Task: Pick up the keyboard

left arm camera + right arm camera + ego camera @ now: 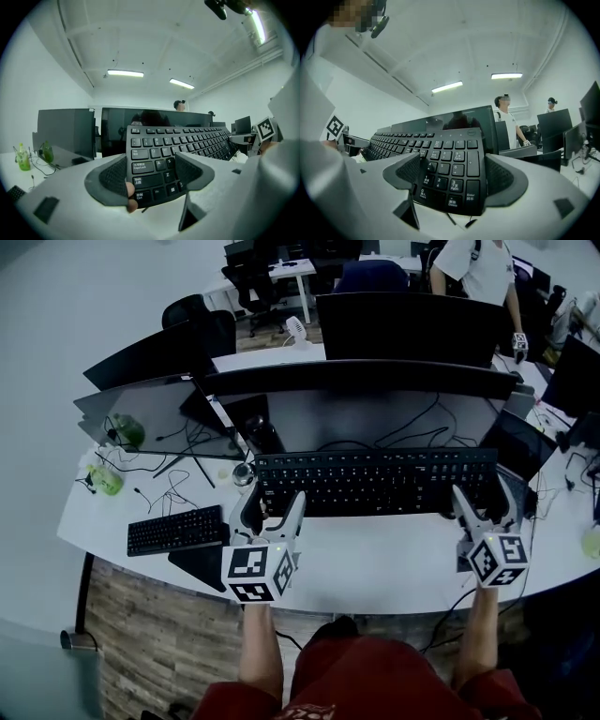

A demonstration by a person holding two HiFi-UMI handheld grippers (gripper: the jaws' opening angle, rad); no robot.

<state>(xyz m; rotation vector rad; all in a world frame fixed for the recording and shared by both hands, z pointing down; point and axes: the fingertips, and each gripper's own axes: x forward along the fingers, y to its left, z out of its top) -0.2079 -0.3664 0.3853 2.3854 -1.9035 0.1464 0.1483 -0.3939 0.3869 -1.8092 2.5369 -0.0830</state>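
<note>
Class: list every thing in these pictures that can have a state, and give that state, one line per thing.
large keyboard: gripped at both ends
left gripper: shut on the large keyboard's left end
right gripper: shut on its number-pad end
small keyboard: lying flat on the desk, untouched
wide monitor: screen dark
ceiling lights: on

On my feed there's a smaller black keyboard (176,529) lying at the left end of the white desk (375,565), with a tangle of cables (173,486) and a green bottle (106,480) just behind it. A wide dark monitor (375,409) spans the middle, with a second monitor (141,413) angled off to its left. Way at the back, a person in a white shirt (480,268) stands by the far desks, near some black office chairs (199,317).
</note>
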